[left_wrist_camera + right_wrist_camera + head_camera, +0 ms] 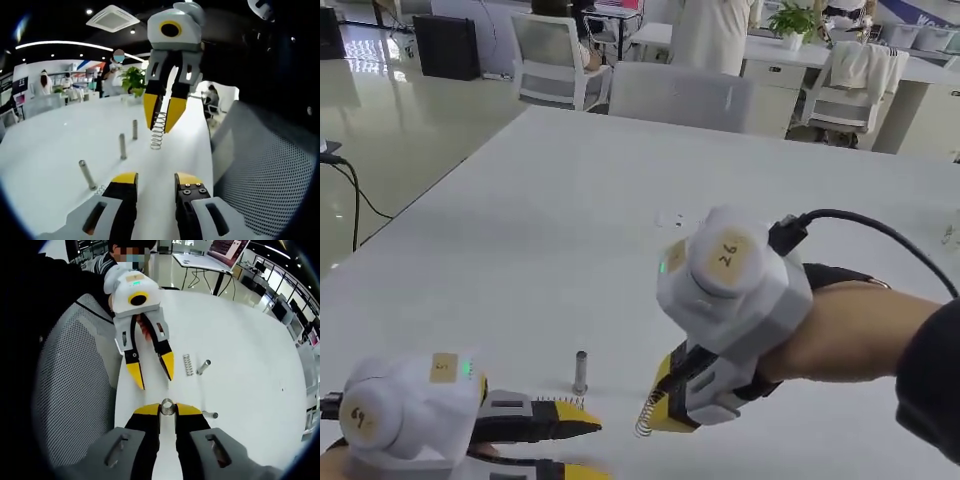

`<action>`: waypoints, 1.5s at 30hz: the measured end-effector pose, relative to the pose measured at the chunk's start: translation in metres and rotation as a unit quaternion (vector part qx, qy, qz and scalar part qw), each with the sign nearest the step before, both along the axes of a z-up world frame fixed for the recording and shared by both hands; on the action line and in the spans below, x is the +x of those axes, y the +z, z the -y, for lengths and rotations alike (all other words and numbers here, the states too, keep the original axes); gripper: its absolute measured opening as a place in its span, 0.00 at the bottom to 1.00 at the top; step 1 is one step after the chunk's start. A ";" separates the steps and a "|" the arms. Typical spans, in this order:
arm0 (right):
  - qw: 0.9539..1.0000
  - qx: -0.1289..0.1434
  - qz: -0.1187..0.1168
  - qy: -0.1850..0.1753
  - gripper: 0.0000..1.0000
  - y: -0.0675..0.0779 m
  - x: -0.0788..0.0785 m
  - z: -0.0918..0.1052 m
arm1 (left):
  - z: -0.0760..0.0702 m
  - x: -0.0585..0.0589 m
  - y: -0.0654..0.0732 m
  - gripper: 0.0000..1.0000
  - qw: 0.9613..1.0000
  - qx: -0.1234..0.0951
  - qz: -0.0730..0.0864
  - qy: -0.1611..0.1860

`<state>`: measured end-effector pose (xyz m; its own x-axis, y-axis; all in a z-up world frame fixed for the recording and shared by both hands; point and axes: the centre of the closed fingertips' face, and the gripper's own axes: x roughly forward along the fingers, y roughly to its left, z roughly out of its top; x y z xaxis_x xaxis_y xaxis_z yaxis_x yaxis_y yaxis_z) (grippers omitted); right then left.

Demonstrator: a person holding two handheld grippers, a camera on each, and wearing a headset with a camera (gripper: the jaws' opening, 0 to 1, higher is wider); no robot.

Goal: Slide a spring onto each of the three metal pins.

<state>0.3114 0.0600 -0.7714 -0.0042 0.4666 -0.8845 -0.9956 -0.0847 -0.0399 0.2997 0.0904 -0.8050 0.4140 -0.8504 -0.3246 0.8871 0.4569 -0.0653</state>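
A white bench [520, 240], seen from the person's side. At its near edge the left gripper [156, 179] lies low over the surface, its black, yellow-tipped jaws parted with nothing between them. Just beyond and facing it, the right gripper [658, 412] tilts down toward the bench with its jaws closed on a small coil spring [158, 131]. The spring hangs from the yellow tips, and whether its lower end touches the bench cannot be told.

Beside the held spring, three bare metal pins stand upright in a short row near the same edge: a near pin [87, 174], a middle pin [122, 146] and a far pin [134, 129]. A loose spring [100, 189] lies flat on the bench just beside the near pin's base.

A grey mesh chair back [265, 165] stands at the near edge. Past the far edge are office chairs [555, 55] and a green plant [790, 20].
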 end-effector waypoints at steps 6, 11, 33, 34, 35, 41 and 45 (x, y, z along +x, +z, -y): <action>1.000 -0.002 0.006 -0.013 0.08 0.004 0.009 0.009 | -0.012 0.004 0.000 0.30 1.000 -0.002 0.001 0.022; 1.000 -0.001 0.011 -0.026 0.08 0.010 0.019 0.016 | -0.024 0.009 0.000 0.37 0.999 -0.002 0.003 0.046; 0.998 -0.025 0.038 -0.049 0.08 0.015 0.063 0.026 | -0.040 0.018 0.002 0.52 0.996 0.000 0.014 0.085; 0.998 -0.026 0.038 -0.049 0.08 0.014 0.064 0.026 | -0.041 0.018 0.002 0.52 0.996 0.001 0.014 0.086; 0.998 -0.026 0.037 -0.049 0.08 0.014 0.065 0.025 | -0.041 0.018 0.002 0.52 0.996 0.001 0.014 0.086; 0.998 -0.033 0.033 -0.051 0.08 0.003 0.073 0.022 | -0.040 0.017 0.001 0.53 0.996 0.001 0.013 0.087; 0.998 -0.036 0.030 -0.053 0.08 -0.005 0.076 0.020 | -0.040 0.017 0.001 0.53 0.996 0.001 0.012 0.088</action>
